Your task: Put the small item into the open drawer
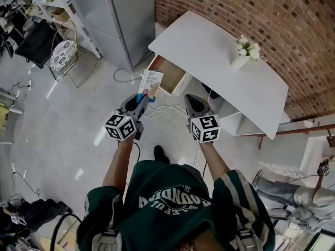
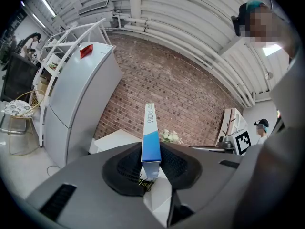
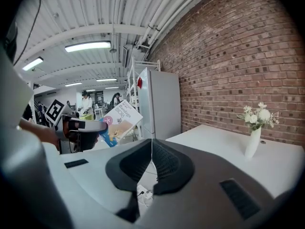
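My left tongs (image 1: 143, 97) grip a small flat box (image 1: 151, 83), held in the air just short of the open drawer (image 1: 168, 73) at its 2 o'clock. My right tongs (image 1: 191, 100) are pressed together and empty, near the white bench (image 1: 209, 46).

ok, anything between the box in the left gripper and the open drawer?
Nothing visible. The flat white-and-blue cardboard box, clamped in the left gripper, hangs by the open wood-lined drawer with only air between. The shut, empty right gripper is off to the side; white cables lie on the floor below.
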The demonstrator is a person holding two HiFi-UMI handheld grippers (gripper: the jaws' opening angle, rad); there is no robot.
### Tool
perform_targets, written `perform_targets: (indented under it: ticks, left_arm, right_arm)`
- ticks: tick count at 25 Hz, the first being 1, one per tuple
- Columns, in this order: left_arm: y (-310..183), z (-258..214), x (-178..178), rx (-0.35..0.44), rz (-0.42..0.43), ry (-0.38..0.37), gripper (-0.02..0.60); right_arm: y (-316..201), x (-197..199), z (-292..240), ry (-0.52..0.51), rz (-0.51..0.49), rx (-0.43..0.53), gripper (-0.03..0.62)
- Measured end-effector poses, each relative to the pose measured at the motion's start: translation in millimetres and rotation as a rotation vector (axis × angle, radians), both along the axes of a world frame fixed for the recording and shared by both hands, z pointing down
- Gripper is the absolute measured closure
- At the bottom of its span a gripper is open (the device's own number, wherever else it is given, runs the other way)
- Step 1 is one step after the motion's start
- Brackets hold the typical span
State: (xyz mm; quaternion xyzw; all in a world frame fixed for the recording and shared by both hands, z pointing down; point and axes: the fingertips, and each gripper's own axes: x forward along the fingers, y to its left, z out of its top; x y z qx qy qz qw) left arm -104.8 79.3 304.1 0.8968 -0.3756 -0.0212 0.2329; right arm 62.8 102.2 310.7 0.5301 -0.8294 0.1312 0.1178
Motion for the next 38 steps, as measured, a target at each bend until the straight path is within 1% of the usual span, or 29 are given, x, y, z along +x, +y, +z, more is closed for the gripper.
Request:
perform_targets:
  ticks: [5,11,16,21,28,38]
  left_arm:
    - [-12,3,-3,-0.004,0.028,0.002,0.485]
    - [-22,5,-2,-0.01,0.04,0.012,0.485]
    - [-28,9,4,-0.024,0.053,0.014,0.485]
    - [-40,19,11,-0.038,0.059,-0.001,0.485]
    - [-76,33,19,-0.06,0.076,-0.049,0.485]
    - [-141,60,30,-0.114,0.065,-0.109,0.485]
  right_arm:
    - [-7,-3,2,-0.005,0.03,-0.003,0.569]
    - [-8,-5,7,-0.001,0.038,-0.017,0.569]
    - [-11,1,10,-0.003,0.052,-0.03,0.568]
    - [-23,8,19,-0.015,0.058,-0.042,0.569]
    - [-66,16,27,-0.035,0.06,-0.057,0.569]
    - [-142,25,46,-0.057,0.025,-0.094,0.568]
